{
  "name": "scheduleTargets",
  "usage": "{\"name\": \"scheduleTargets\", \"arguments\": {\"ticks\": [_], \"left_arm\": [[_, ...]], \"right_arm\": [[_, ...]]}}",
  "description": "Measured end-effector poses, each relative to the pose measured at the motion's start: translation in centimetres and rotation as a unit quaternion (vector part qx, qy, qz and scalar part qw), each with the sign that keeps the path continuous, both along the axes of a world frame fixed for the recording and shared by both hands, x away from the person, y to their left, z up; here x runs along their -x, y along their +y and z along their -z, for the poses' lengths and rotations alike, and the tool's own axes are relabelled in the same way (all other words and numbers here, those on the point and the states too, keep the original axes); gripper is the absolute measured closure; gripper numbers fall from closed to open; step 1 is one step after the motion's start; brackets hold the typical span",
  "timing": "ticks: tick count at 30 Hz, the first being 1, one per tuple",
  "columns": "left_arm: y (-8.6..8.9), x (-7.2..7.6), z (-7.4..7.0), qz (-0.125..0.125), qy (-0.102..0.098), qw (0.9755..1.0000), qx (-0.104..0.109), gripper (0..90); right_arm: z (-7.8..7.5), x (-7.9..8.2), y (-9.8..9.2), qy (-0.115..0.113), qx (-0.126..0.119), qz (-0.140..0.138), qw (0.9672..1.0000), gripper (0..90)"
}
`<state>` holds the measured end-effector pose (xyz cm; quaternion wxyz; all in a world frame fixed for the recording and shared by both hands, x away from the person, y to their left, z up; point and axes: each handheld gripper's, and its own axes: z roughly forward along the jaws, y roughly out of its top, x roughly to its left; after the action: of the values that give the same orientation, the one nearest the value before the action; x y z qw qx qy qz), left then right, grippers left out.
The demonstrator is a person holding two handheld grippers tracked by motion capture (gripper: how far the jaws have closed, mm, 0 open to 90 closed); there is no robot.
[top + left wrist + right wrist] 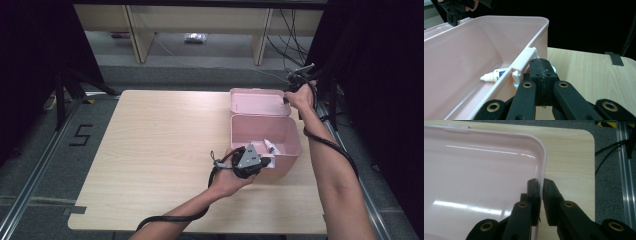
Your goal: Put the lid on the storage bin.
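An open pink box stands at the right of the wooden table, its lid laid back behind it. A small white bottle lies inside on the bottom. My left gripper is at the box's front wall. Its jaws are pressed together on the white latch, which shows on both sides of the tips. My right gripper is at the lid's right edge. The lid's rim runs between its jaws, and both pads lie against it.
The table's right edge runs close beside the lid, with a metal floor rail and cables past it. The left half of the table is bare wood. Black curtains hang on both sides, and a floor mark "5" lies to the left.
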<state>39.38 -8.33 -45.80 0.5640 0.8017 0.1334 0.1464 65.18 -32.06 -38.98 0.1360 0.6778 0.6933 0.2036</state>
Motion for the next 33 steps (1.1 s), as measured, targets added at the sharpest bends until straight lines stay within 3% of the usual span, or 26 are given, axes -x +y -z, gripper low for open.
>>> {"name": "scheduleTargets", "arguments": {"ticks": [3, 8, 9, 15, 18, 19, 21, 24, 25, 26, 28, 30, 31, 33], "left_arm": [[0.0, 0.0, 0.0, -0.001, 0.002, 1.0000, 0.000, 90.0], [-0.1, 0.0, 0.0, -0.003, 0.004, 1.0000, -0.001, 90.0], [-0.1, 0.1, 0.0, -0.004, 0.004, 1.0000, -0.001, 90.0], [-0.1, 0.0, 0.0, -0.005, 0.005, 1.0000, 0.000, 90.0], [0.0, 0.0, 0.0, -0.005, 0.006, 1.0000, 0.000, 90.0], [0.0, 0.0, 0.0, -0.005, 0.006, 1.0000, 0.000, 90.0], [0.0, 0.0, -0.1, -0.005, 0.006, 1.0000, -0.002, 90.0], [0.0, 0.0, -0.1, -0.005, 0.006, 1.0000, -0.002, 90.0], [0.0, 0.0, -0.1, -0.006, 0.006, 1.0000, -0.001, 90.0], [0.0, 0.0, -0.1, -0.006, 0.007, 1.0000, -0.001, 90.0], [0.0, 0.0, -0.1, -0.006, 0.007, 1.0000, -0.002, 90.0], [0.0, 0.0, -0.1, -0.006, 0.006, 1.0000, -0.002, 90.0], [0.0, 0.0, -0.1, -0.007, 0.006, 1.0000, -0.002, 90.0], [0.0, 0.0, -0.1, -0.006, 0.007, 1.0000, -0.002, 90.0]], "right_arm": [[-0.1, 0.0, -0.3, -0.005, 0.014, -0.016, 0.9998, 85.9], [-0.5, 0.1, -0.2, -0.006, 0.006, -0.006, 1.0000, 86.9], [-0.5, 0.2, 0.0, -0.004, -0.002, 0.007, 1.0000, 87.0], [-0.7, 0.3, -0.3, -0.011, 0.001, -0.002, 0.9999, 87.9], [-0.9, 0.3, -0.2, -0.015, -0.001, 0.000, 0.9999, 88.1], [-1.0, 0.4, 0.0, -0.009, -0.010, 0.013, 0.9998, 88.1], [-1.1, 0.5, -0.3, -0.016, 0.001, 0.003, 0.9999, 88.3], [-1.5, 0.6, -0.3, -0.024, 0.000, 0.004, 0.9997, 88.5], [-1.7, 0.7, -0.2, -0.022, -0.011, 0.015, 0.9996, 88.5], [-1.8, 0.7, -0.4, -0.028, 0.000, 0.003, 0.9996, 88.6], [-2.0, 0.8, -0.4, -0.036, -0.001, 0.006, 0.9993, 88.7], [-2.3, 1.0, -0.3, -0.027, -0.008, 0.014, 0.9995, 88.7], [-2.4, 1.0, -0.4, -0.035, 0.003, 0.002, 0.9994, 88.8], [-2.6, 1.1, -0.4, -0.041, 0.003, 0.000, 0.9991, 88.8]]}}
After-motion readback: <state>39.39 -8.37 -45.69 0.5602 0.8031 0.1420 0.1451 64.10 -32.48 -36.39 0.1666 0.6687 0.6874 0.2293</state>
